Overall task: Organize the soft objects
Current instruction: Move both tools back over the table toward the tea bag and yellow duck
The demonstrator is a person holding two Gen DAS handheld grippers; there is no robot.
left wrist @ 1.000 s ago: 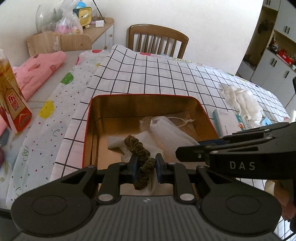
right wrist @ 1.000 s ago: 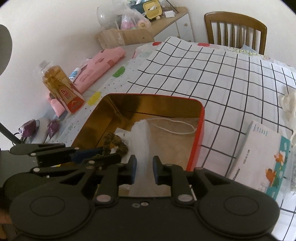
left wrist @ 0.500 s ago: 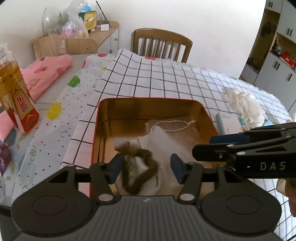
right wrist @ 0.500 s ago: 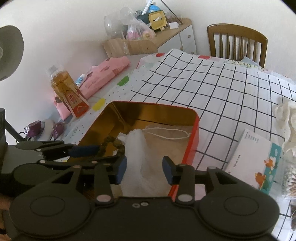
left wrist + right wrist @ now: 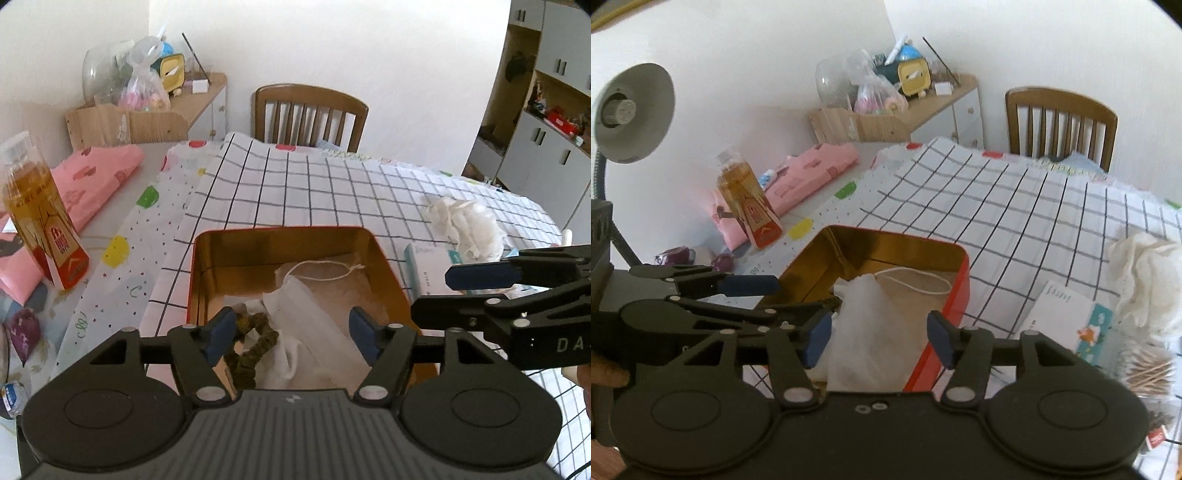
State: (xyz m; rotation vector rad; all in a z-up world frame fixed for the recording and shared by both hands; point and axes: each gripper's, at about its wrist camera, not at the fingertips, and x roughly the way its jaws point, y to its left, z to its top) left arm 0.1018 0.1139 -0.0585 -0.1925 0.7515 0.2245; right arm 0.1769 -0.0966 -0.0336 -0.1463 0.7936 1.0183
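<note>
You've just opened both sets of fingers: your left gripper (image 5: 291, 334) dropped the scrunchie (image 5: 255, 347), your right gripper (image 5: 877, 341) the mesh bag (image 5: 871, 332), both now in the tin (image 5: 280, 232) at lower centre

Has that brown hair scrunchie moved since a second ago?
Yes. The scrunchie has dropped from the left claw, whose jaws have just been opening, into the red tin.

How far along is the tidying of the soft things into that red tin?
Done: the dark brown scrunchie and white mesh drawstring pouch lie in the red, gold-lined tin. In hand: nothing; the left gripper and right gripper have just been opening and stand clear. Left: a crumpled white cloth lies on the checked tablecloth.
</note>
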